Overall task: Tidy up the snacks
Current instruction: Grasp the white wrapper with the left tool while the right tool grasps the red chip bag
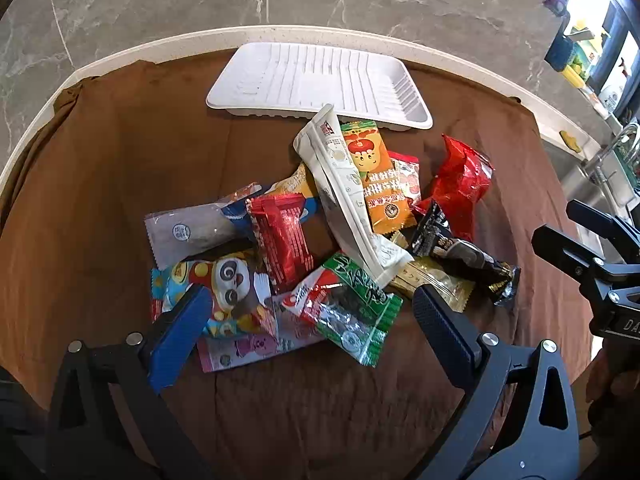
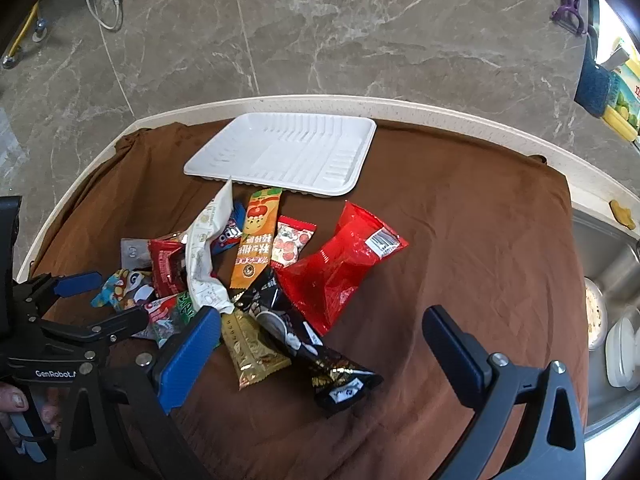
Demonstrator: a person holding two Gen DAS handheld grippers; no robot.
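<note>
1. Left gripper [image 1: 312, 320] and right gripper [image 2: 316, 344] both hang spread and empty.
2. Black snack bar [image 2: 304, 328] lies mid-frame, long axis running lower right, nearest the right gripper.
3. White tray [image 2: 284, 156] waits above.

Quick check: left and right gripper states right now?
Left gripper: open, holding nothing, above the snack pile.
Right gripper: open, holding nothing.

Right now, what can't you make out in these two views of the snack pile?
- Pink packet: left wrist view, mostly covered by the panda packet and green packet.
- Blue packet: right wrist view, crossed by the white pouch.
- Packet lettering: too small in both views.
</note>
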